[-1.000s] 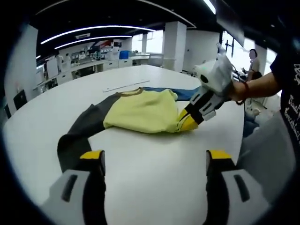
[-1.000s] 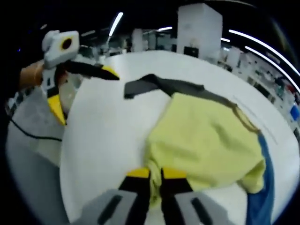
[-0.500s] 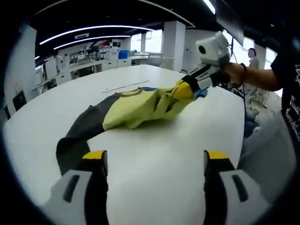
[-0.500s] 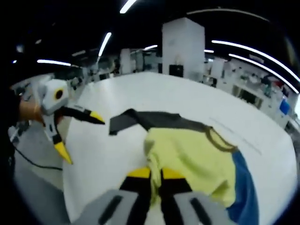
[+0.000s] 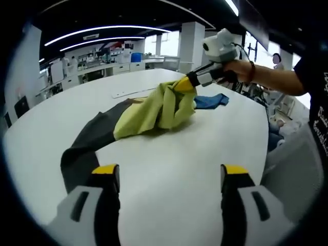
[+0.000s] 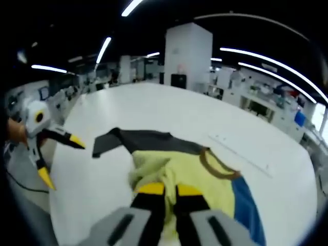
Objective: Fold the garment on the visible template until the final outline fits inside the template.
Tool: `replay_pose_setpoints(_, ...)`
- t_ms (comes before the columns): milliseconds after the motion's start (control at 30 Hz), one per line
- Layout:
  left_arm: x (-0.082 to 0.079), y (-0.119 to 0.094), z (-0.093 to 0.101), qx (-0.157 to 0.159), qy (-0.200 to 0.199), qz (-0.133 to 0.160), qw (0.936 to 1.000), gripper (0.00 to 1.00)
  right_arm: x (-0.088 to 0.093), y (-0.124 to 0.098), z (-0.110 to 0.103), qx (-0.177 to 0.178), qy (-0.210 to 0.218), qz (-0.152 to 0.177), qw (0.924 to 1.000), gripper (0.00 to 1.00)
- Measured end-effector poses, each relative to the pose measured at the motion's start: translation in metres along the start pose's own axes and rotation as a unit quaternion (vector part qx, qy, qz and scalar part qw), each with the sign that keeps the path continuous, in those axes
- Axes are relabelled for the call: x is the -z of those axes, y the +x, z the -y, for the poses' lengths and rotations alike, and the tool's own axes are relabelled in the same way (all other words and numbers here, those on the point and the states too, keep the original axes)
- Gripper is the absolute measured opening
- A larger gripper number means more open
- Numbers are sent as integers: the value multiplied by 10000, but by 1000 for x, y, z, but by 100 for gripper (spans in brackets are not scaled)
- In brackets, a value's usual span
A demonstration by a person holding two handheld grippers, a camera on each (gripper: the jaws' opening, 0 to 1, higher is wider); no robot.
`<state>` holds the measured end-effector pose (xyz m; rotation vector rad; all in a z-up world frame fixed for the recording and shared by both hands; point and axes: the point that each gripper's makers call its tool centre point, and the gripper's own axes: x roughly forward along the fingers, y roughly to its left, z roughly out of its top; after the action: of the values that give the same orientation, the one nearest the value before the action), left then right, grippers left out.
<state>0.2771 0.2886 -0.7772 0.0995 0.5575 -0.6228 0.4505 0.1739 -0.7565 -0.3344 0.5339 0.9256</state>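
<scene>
Right hand-held gripper (image 6: 169,190) pinches garment (image 5: 154,107) raised above table (image 5: 169,169).

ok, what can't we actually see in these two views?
- Template: no outline tells in either view; the shirt covers part of the table.
- Shirt's near hem: right gripper view, hidden behind the right claw.
- Blue sleeve: left gripper view, partly behind the lifted yellow fold.
- Strip on the table: too small to identify.
</scene>
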Motion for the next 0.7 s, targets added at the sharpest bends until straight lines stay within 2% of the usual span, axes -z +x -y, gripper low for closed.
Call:
replay_pose_setpoints(367, -1, 9, -4, -12, -137, 21, 9999, 71, 23, 32, 26, 119, 199, -359, 9991, 2)
replay_pose_setpoints(700, 4, 13, -6, -17, -283, -42, 9996, 66, 46, 51, 34, 151, 581, -664, 9960, 2)
